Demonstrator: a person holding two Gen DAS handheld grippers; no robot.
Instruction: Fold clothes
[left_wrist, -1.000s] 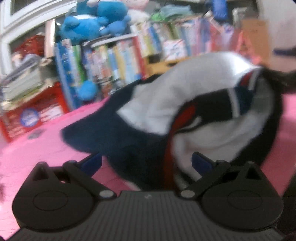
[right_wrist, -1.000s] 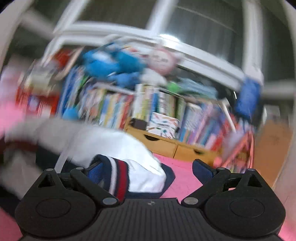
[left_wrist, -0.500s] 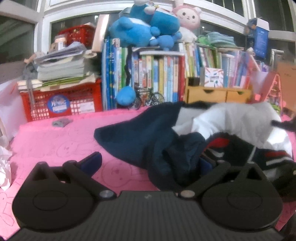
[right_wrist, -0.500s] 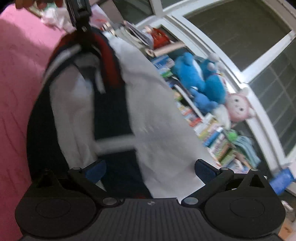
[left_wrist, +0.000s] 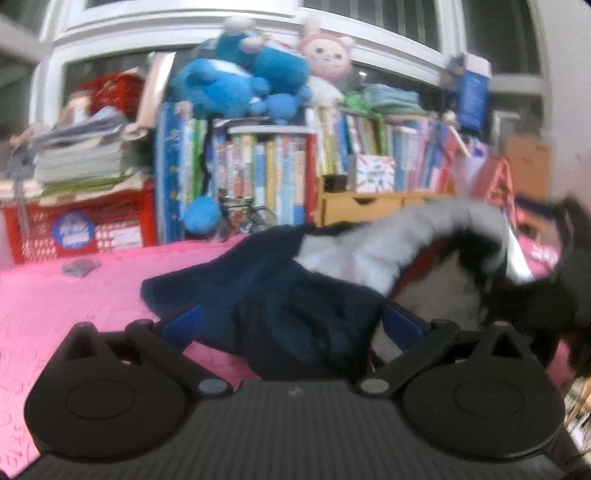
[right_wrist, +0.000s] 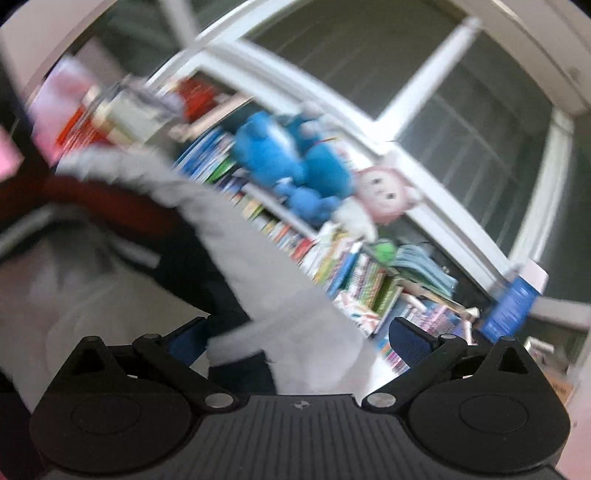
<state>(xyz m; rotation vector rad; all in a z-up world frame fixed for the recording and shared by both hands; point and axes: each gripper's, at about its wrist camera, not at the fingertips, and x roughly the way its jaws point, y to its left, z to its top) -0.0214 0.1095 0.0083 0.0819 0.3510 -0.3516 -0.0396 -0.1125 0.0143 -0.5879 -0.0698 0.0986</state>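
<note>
Garment (left_wrist: 306, 295) bunches between both wide-spread tongs (left_wrist: 291, 325).

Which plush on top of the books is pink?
The rabbit-eared plush right of the blue plush; its pink hood sets it apart.

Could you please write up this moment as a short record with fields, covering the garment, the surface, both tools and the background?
garment: navy, white and red jacket, bunched and partly lifted off the cloth
surface: pink tablecloth
left tool: fingers apart, navy fabric lying between them; grip not clear
right tool: fingers apart, white and navy fabric between them; view blurred
background: books in a row, blue plush toy and pink plush toy on top, red crate at left
fold: not yet made
</note>
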